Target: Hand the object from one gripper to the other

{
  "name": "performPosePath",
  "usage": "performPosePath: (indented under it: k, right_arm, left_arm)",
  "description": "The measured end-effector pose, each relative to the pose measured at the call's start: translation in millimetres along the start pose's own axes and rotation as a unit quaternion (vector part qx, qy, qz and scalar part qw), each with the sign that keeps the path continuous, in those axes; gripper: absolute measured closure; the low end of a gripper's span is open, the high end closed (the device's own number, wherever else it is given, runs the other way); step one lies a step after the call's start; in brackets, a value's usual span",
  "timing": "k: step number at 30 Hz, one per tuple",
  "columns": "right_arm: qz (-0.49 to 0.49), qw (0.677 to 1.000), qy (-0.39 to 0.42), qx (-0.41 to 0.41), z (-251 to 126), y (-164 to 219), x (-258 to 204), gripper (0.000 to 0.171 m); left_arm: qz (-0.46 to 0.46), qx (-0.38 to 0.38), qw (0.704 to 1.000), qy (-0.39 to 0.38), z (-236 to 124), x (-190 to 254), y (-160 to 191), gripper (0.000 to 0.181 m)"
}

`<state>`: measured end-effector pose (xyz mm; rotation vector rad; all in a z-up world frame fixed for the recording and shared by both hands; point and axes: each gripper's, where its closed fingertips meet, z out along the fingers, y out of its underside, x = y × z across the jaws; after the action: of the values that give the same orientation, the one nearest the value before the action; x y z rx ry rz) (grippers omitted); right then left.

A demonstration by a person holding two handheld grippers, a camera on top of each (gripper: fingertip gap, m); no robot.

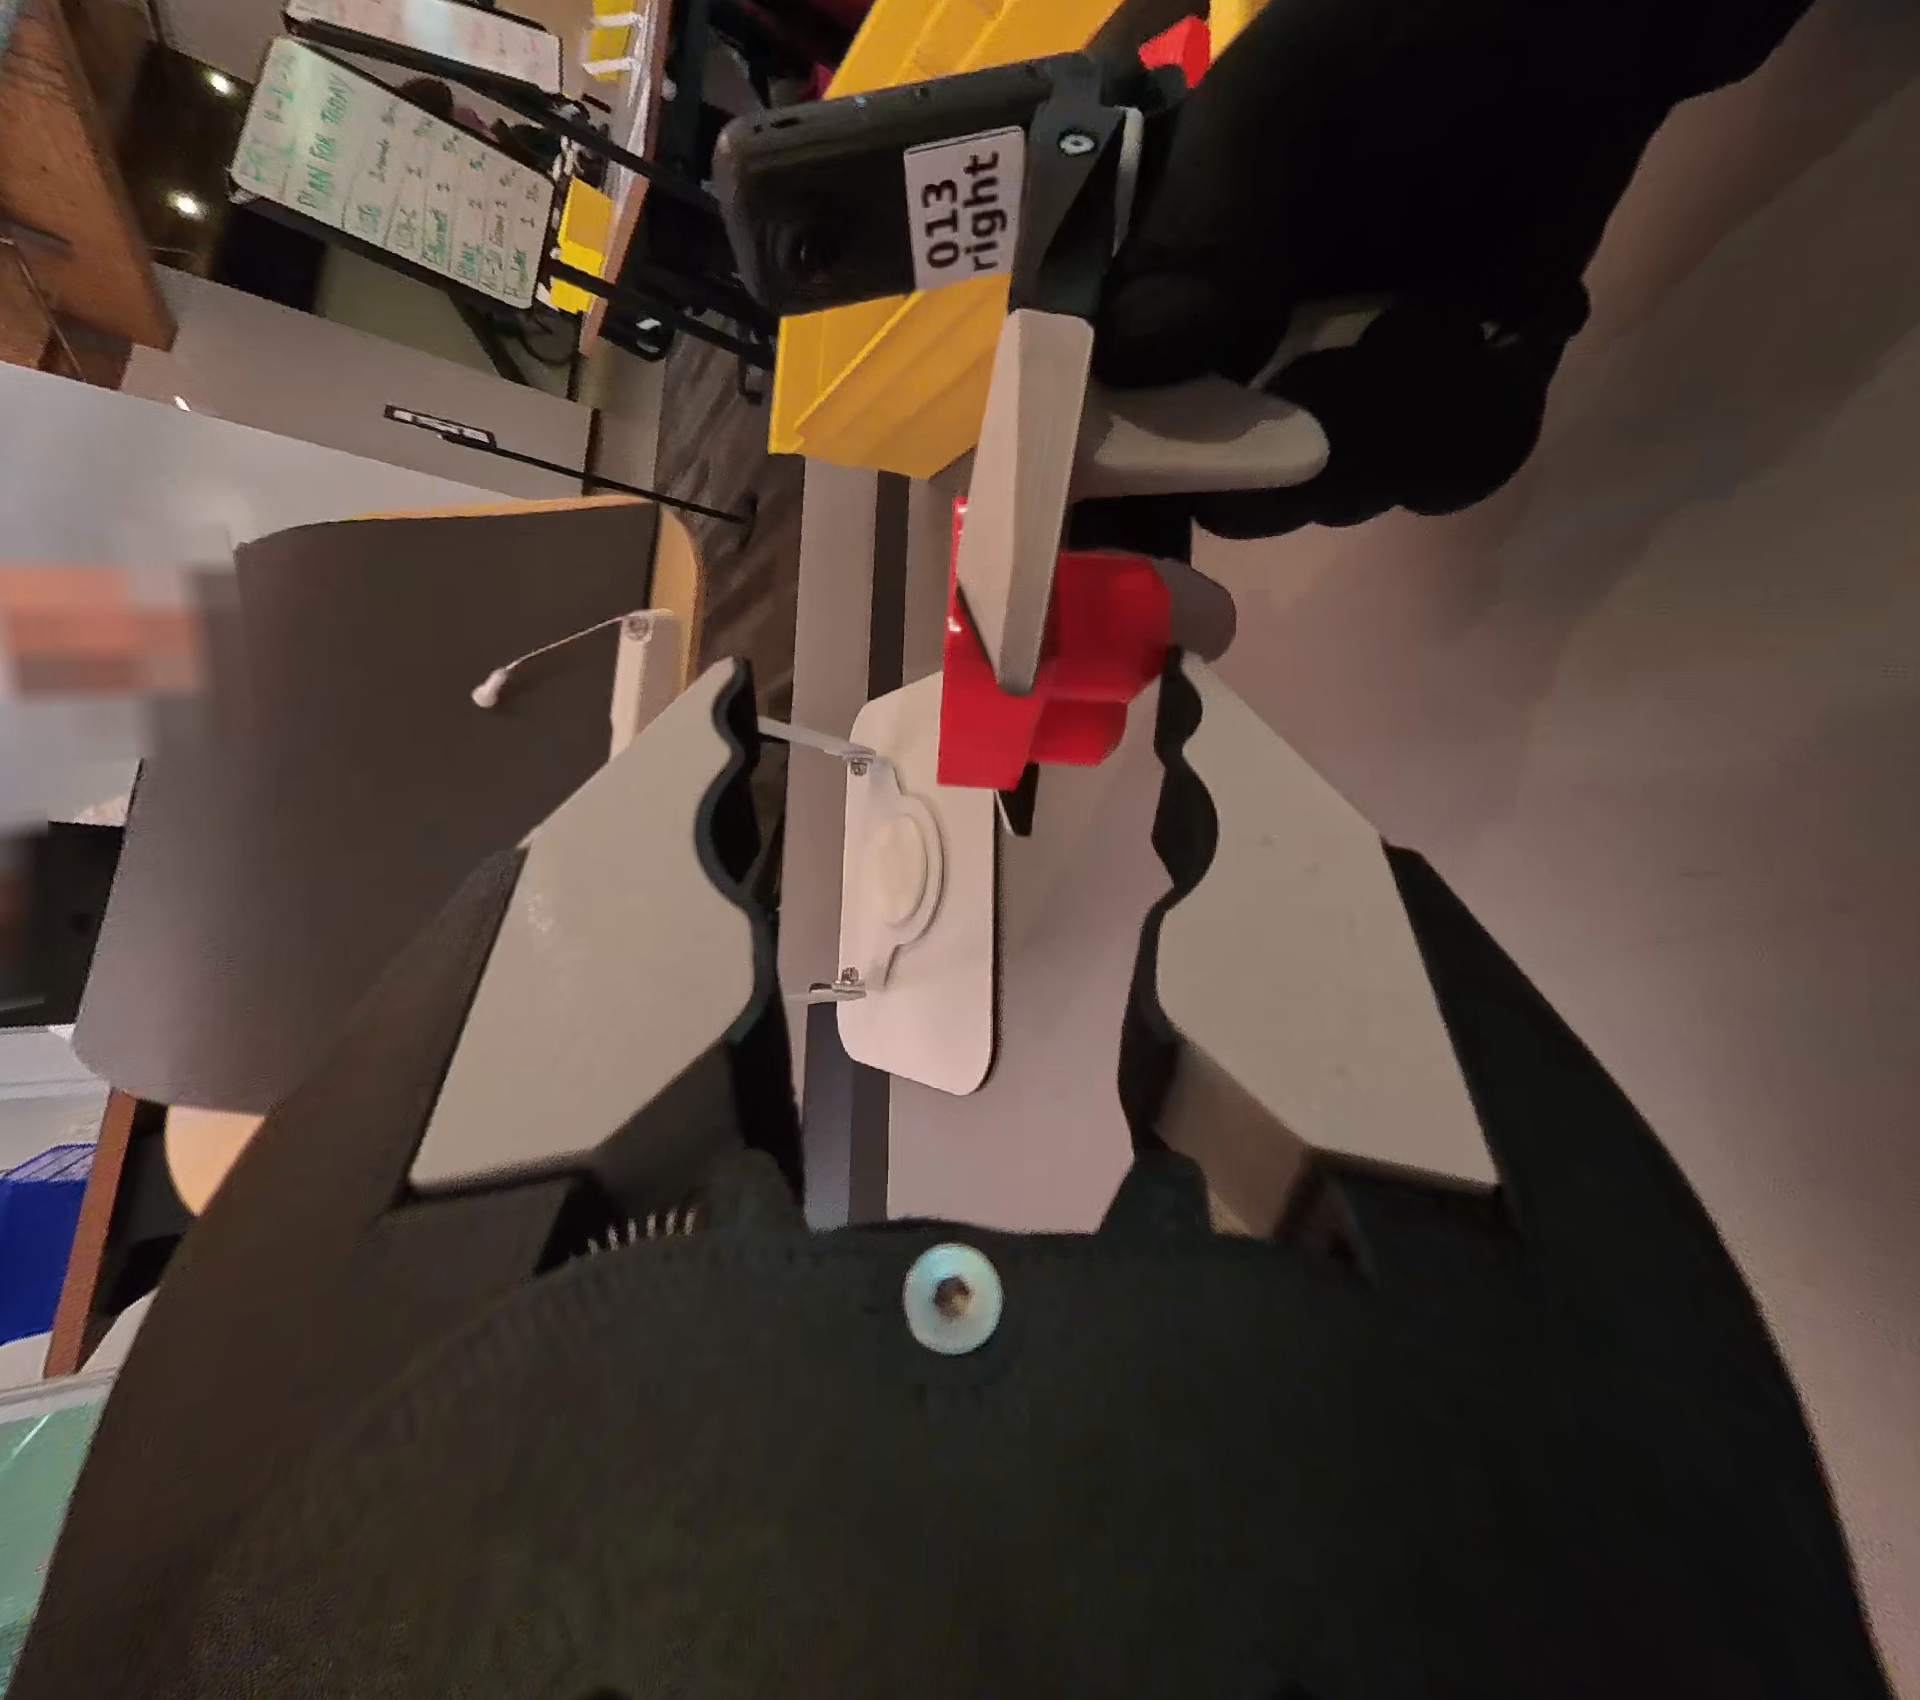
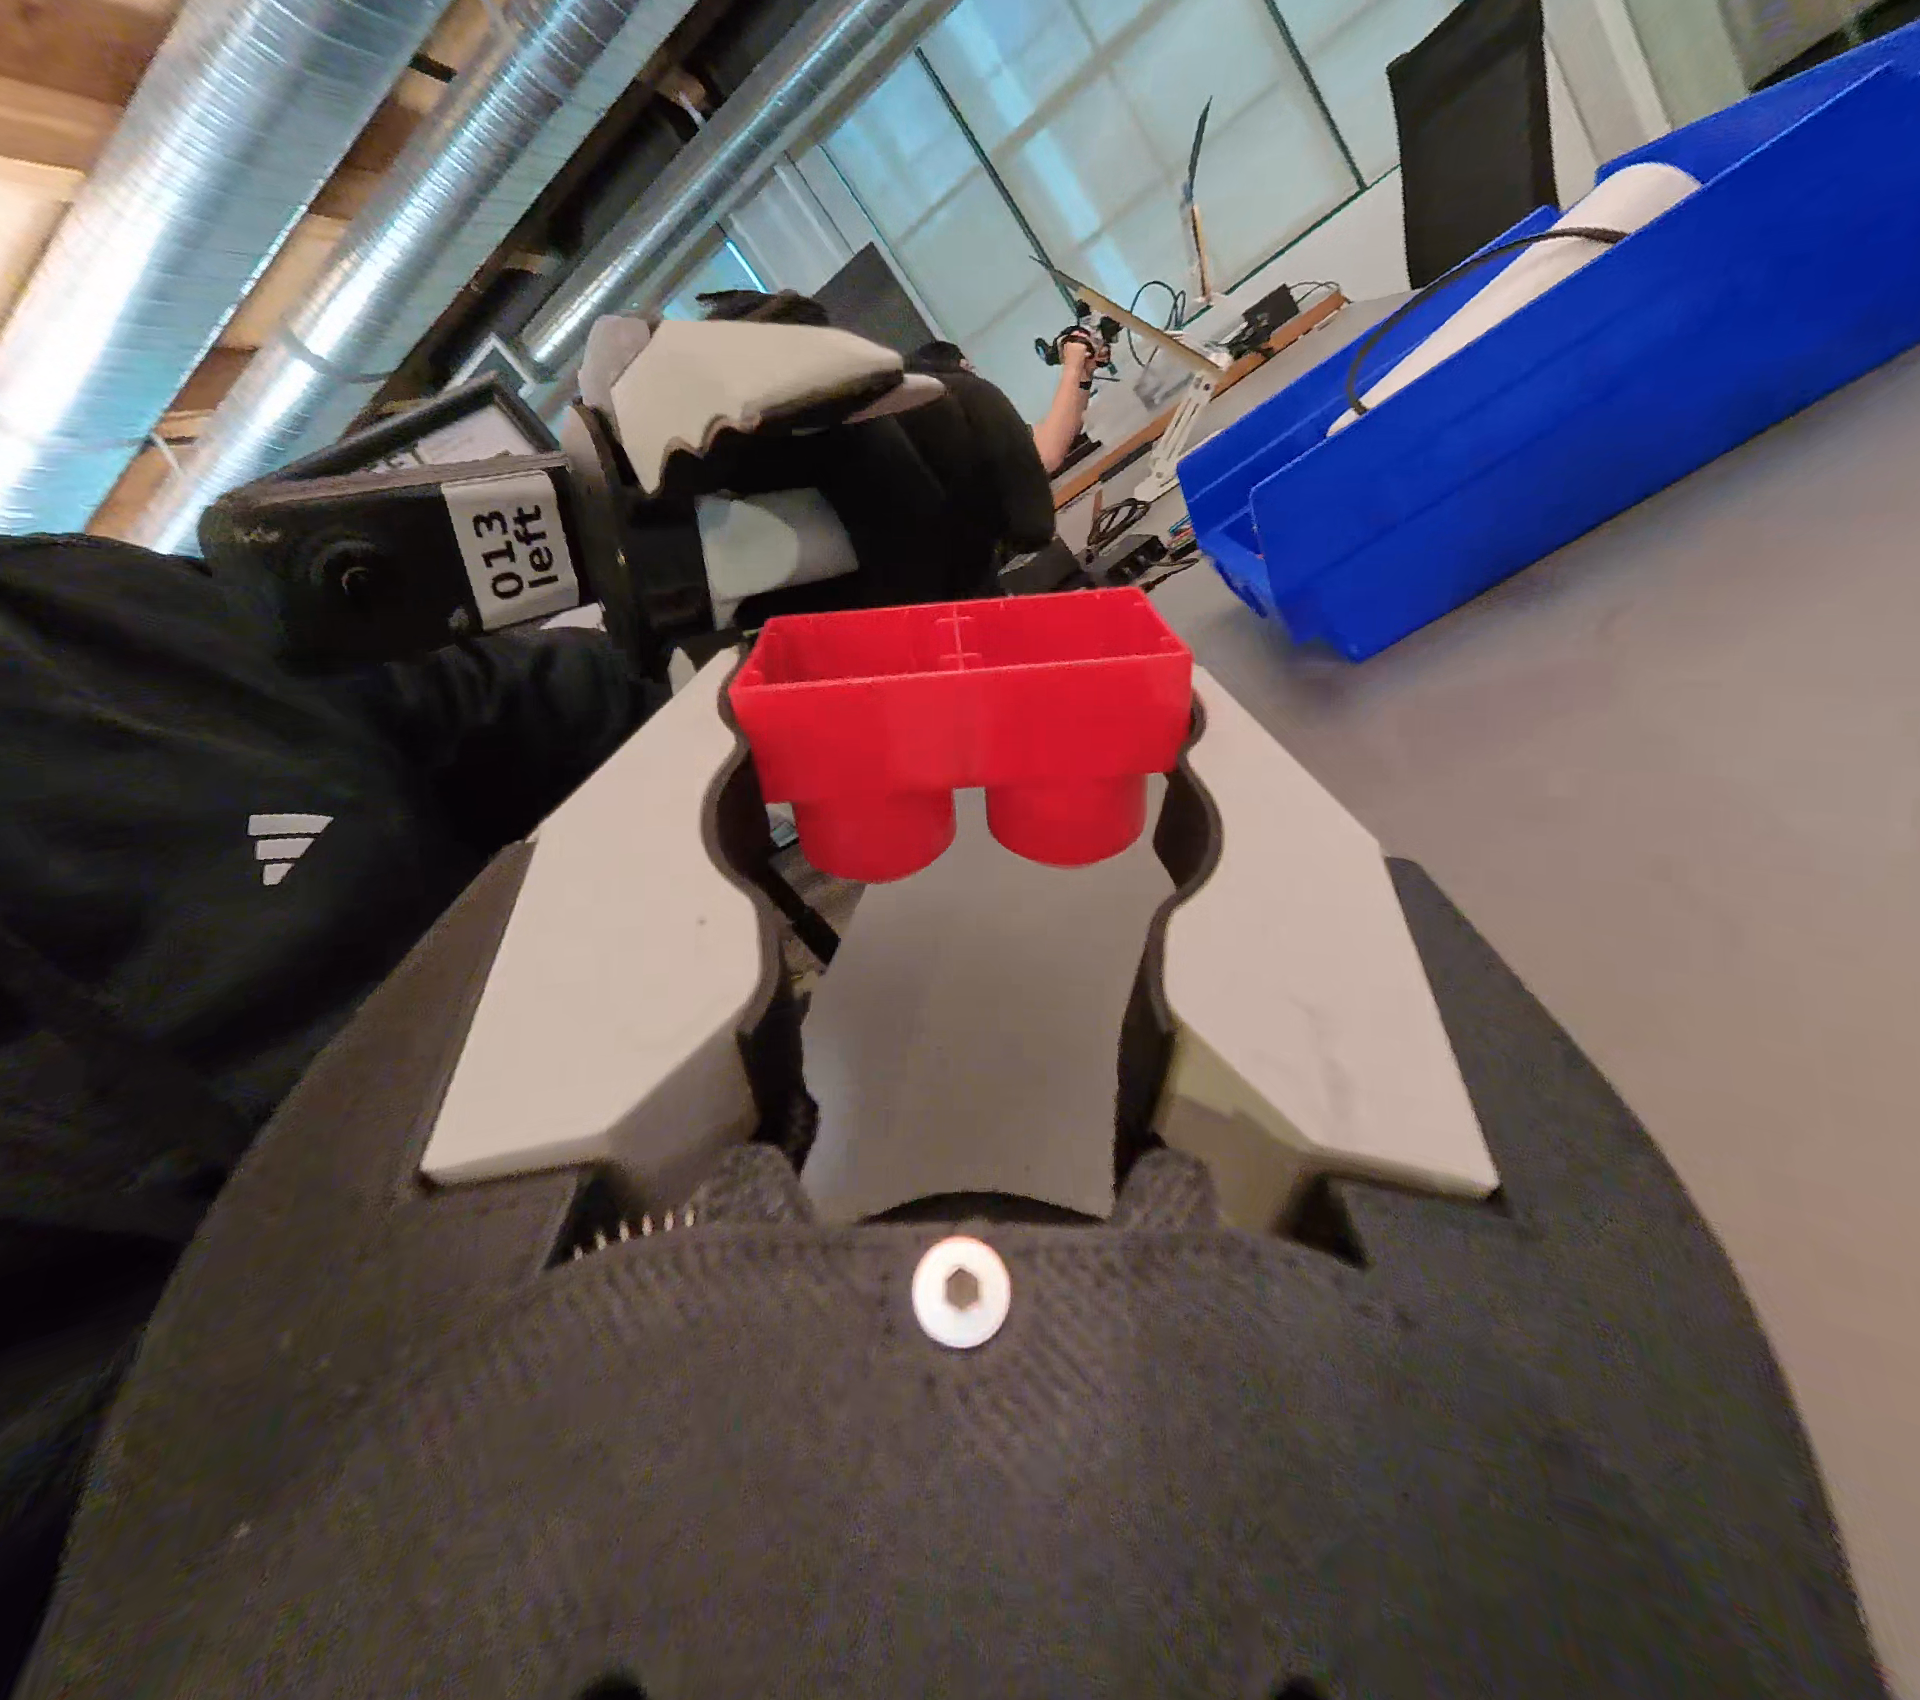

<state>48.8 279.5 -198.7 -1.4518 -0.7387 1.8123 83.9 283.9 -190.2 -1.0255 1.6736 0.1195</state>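
One red block (image 2: pixel 961 741) with two round studs is pinched between the right gripper (image 2: pixel 961 715) fingertips. The left gripper (image 1: pixel 956 715) gapes wide, holding nothing. One yellow bin (image 1: pixel 997 92) and one blue bin (image 2: pixel 1558 445) holding a white roll (image 2: pixel 1538 268) sit on the table (image 2: pixel 1662 819).

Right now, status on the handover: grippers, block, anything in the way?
Right gripper shut on red block. Left gripper open, empty, block just ahead of its fingertips. Blue bin off to the side, clear of the path.
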Motion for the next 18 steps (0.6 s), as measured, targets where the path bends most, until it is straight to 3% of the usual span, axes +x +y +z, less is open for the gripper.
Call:
performPosePath:
  k: [11,13,18]
  right_arm:
    - [0.027,0.997,-0.066,-0.009,7.8,7.6,-19.3,0.097]
    - [0.031,0.997,-0.07,-0.006,8.6,7.3,-20.5,0.097]
    - [0.026,0.998,-0.049,0.005,8.2,4.6,-14.1,0.092]
  left_arm:
    - [0.022,0.009,0.999,0.029,11.9,22.4,-0.6,0.124]
    - [0.023,0.016,0.999,0.036,11.6,25.0,-1.7,0.138]
    - [0.015,0.003,0.999,0.045,12.3,25.9,2.1,0.138]
